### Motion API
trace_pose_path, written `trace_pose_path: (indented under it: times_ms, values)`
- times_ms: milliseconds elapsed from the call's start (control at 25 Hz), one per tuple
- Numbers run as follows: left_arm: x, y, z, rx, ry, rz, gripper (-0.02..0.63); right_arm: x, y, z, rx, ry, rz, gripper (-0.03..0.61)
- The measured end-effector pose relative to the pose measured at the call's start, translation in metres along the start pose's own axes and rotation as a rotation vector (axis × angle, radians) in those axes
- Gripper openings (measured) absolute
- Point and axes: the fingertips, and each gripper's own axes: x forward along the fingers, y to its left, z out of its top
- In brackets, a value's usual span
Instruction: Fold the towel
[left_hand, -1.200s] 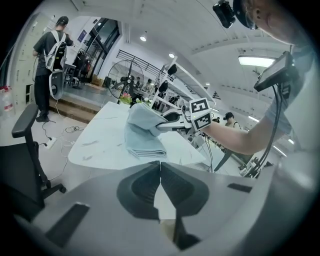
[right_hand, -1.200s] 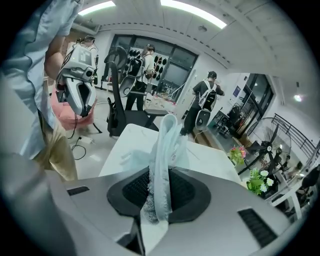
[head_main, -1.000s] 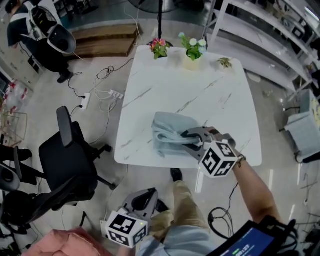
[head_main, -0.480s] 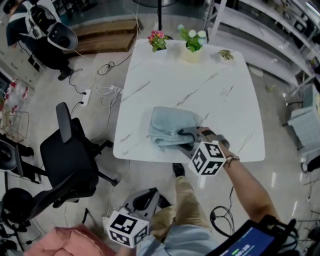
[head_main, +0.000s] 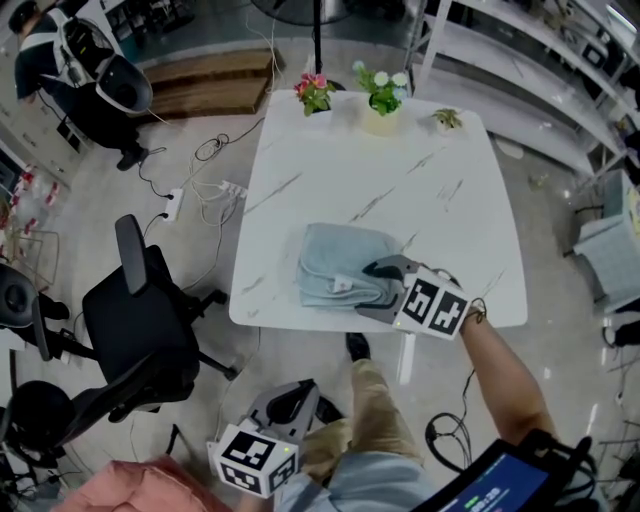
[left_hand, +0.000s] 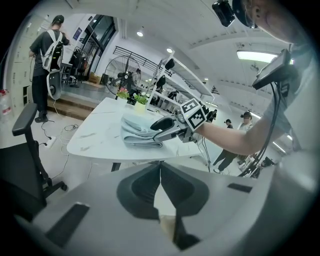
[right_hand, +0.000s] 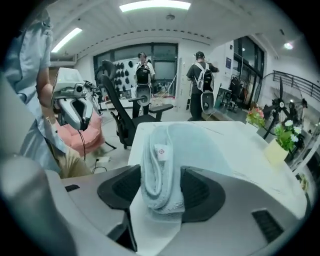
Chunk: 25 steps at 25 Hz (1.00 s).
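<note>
Step in hand: I judge this as the release after a fold, with the bundle being left to settle.
Right tool (head_main: 368, 290): its jaws have just been opening and now stand wide. The towel's rolled near edge lies between them, but the pads do not pinch it.
Left tool (left_hand: 160, 180): closed, nothing between the jaws, held low beside my leg and well off the worktop.
Towel (head_main: 340, 272): it lies near the front edge of the worktop (head_main: 330, 160), folded into a compact stack, with the right tool at its right side.
Doing it well: I would draw the right tool straight back along its own line, jaws wide, so neither pad drags the top layer. A sideways pull could unroll the edge or slide the stack towards the worktop's near edge.
Check before leaving: the layers should sit square; from here the near edge looks rounded, not crisp.
Towel material: pale blue terry, soft and thick, with a looped nap. The folds bulge instead of creasing.
Tag (right_hand: 161, 152): a small white label on the top fold, facing up.
Worktop surface: white with grey marble veining, smooth and glossy. I expect the cloth to slip on it easily.
</note>
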Motion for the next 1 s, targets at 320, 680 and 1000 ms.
trace_pose_path:
  times_ms: [320, 680, 1000]
  values:
    - [0.004, 0.006, -0.004, -0.004, 0.011, 0.000, 0.009, -0.005, 0.019, 0.009, -0.465, -0.017, -0.200, 0.110]
    - [0.045, 0.015, 0.038, 0.054, -0.010, -0.024, 0.009, 0.028, 0.056, -0.021, -0.593, 0.067, -0.127, 0.197]
    - [0.109, 0.045, 0.097, 0.093, 0.003, -0.008, 0.009, -0.023, 0.025, 0.003, -0.152, -0.145, -0.155, 0.086]
